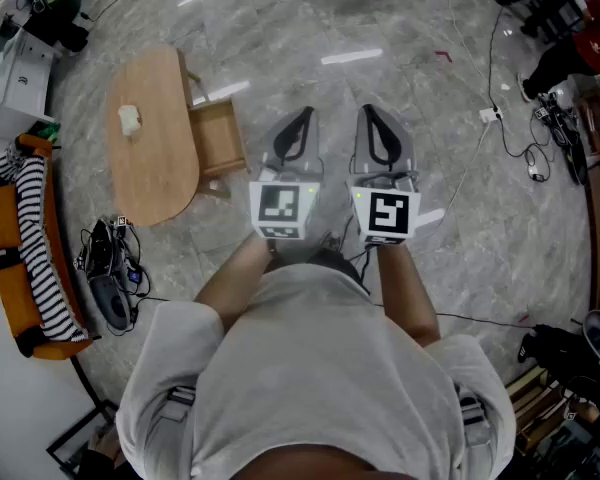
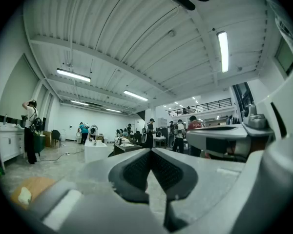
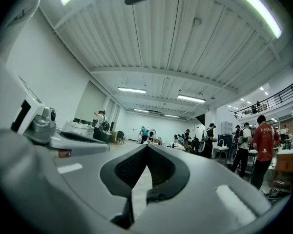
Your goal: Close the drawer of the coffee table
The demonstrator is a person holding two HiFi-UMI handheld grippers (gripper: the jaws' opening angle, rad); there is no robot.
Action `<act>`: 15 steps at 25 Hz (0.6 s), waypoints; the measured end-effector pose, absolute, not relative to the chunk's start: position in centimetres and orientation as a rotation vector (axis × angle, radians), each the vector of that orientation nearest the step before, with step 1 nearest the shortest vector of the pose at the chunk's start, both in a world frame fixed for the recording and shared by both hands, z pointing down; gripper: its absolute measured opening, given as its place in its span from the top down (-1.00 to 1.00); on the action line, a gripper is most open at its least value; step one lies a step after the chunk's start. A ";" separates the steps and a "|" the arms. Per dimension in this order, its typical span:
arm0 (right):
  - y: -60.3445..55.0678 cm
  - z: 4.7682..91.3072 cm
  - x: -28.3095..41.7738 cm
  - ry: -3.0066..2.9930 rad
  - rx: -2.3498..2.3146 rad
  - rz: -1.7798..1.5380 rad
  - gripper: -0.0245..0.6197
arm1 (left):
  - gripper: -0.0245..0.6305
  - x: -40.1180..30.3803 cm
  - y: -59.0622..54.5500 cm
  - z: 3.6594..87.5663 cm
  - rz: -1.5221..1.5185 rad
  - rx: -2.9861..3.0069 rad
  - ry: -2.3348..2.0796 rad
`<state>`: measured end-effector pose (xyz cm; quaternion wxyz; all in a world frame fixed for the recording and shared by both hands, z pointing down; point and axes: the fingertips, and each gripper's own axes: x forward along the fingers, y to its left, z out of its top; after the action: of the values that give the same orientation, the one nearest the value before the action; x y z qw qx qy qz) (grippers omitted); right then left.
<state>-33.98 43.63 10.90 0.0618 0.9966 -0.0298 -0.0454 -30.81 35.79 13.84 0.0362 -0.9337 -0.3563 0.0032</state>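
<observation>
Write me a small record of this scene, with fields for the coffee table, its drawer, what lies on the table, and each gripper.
coffee table: oval, wooden, at the left of the head view
drawer: pulled out of the table's side that faces the grippers; nothing visible inside
on table: one small white object, kind cannot be told
left gripper: shut, empty, apart from the drawer
right gripper: shut, empty, beside the left one
task state: drawer not yet closed
</observation>
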 end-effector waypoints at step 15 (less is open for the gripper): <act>51.1 11.6 -35.8 -0.043 3.042 -0.189 0.90 | 0.86 -31.5 42.8 15.5 -0.021 -2.893 -1.123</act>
<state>-35.82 51.06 11.63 0.0468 0.9969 -0.0140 -0.0619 -31.48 42.83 15.51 0.0190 -0.9321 -0.3617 -0.0066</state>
